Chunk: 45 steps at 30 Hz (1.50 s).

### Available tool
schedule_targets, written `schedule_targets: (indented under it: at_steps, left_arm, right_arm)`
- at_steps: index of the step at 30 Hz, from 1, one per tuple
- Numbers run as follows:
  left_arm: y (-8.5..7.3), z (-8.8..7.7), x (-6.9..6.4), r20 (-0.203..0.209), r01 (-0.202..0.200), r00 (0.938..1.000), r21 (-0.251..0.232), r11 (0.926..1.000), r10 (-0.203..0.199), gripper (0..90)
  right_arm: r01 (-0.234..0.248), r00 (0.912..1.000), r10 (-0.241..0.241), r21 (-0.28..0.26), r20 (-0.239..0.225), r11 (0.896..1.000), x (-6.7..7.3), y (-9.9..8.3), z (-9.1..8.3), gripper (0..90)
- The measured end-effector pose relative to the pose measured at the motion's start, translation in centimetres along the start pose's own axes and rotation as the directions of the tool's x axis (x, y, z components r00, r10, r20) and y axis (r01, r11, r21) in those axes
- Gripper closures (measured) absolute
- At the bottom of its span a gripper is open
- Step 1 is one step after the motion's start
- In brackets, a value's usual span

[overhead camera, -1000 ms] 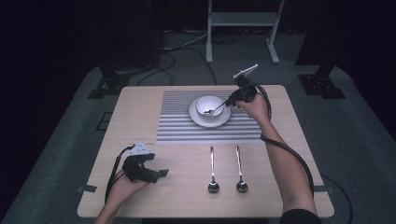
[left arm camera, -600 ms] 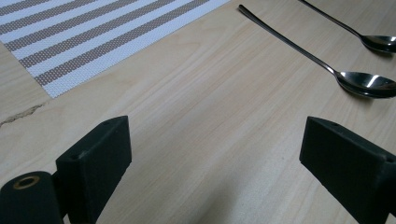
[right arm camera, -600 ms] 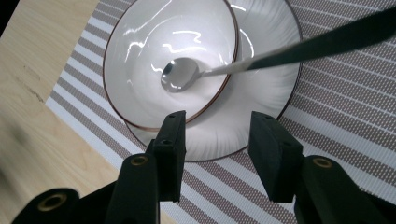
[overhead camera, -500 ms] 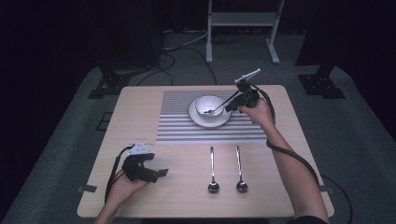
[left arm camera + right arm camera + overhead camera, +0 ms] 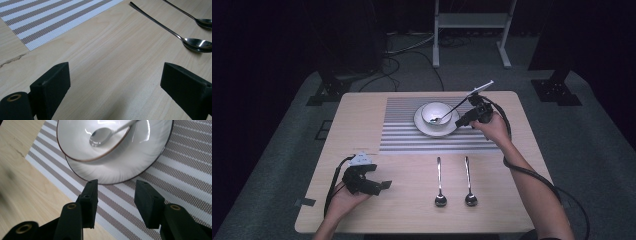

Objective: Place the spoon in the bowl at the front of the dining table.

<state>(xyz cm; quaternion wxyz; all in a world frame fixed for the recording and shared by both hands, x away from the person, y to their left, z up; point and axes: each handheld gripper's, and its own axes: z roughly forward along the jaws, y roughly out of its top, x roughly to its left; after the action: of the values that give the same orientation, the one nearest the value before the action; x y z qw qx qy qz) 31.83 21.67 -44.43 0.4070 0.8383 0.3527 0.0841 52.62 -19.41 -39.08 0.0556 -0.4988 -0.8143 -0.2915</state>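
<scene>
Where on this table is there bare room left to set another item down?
Free: the bare wood of the table left of the striped placemat, and the mat's left half. Also the strip between the left tool and the two spoons. Crowded: around the bowl on its plate, beside the right tool.

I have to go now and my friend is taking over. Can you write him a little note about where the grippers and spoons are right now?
Right gripper: open, nothing between its jaws, which have just been opening. It hovers over the striped placemat beside the plate.
Left gripper: open, holding nothing, low over the table at the front left.
Done: one spoon lies in the white bowl, which sits on the plate, its handle sticking out over the rim.
Left: two spoons lie side by side on the bare wood in front of the placemat, probably next to go.
</scene>
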Motion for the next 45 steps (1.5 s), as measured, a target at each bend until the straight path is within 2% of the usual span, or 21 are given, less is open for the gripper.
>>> schedule_targets:
  at_steps: [8,24,45]
  left_arm:
    - [0.0,0.1,0.0,-0.004,0.001,1.0000,0.001,1.0000,-0.001,8.0]
    - [-0.1,0.1,0.1,-0.017,-0.004,0.9998,0.003,1.0000,0.004,8.0]
    - [-0.2,0.1,0.3,-0.028,-0.006,0.9996,0.006,1.0000,0.006,8.0]
  right_arm:
    - [0.014,0.9998,-0.014,-0.008,-0.017,1.000,-0.3,-1.6,-0.3,51.0]
    - [0.002,0.9986,-0.003,-0.027,-0.052,1.000,-1.0,-4.5,-0.2,46.8]
    - [0.009,0.9969,-0.013,-0.045,-0.077,0.999,-0.9,-7.5,-0.1,44.2]
